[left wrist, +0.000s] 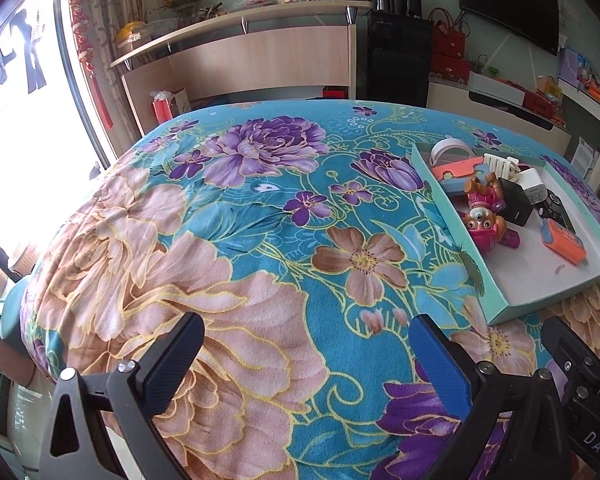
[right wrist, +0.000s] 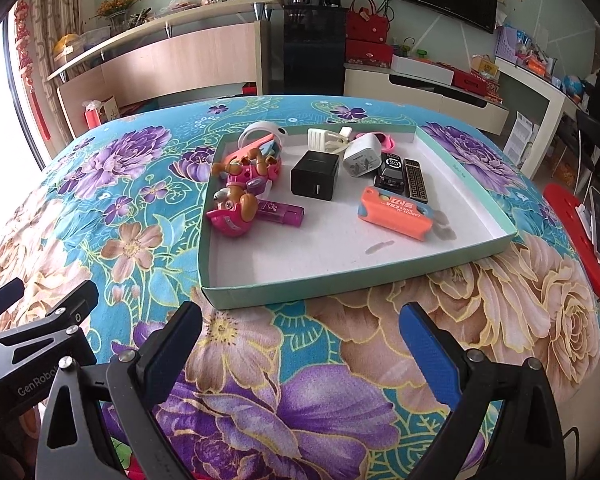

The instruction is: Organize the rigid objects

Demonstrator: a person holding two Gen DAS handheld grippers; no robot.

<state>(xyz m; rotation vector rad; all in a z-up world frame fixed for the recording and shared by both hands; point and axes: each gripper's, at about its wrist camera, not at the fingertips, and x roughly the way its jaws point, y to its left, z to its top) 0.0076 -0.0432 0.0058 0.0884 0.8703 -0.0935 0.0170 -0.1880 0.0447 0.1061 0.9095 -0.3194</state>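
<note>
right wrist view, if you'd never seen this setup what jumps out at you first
The loud floral bedspread, teal with big purple and peach blooms, fills most of the view. On it sits a shallow teal-rimmed tray holding small items: a pink toy dog at its left, a black charger cube mid-tray, an orange case to the right. Both grippers, left gripper and right gripper, hover open and empty in front.

Bare floral cloth [right wrist: 260,360] before tray [right wrist: 300,290], near half of tray floor free, objects crowding far half

Left gripper [right wrist: 40,300] body: we read "GenRobo", cut off.
Right gripper [left wrist: 576,328] body: we read "DAS".
Orange case [right wrist: 396,213] in tray: "CARROT".
</note>
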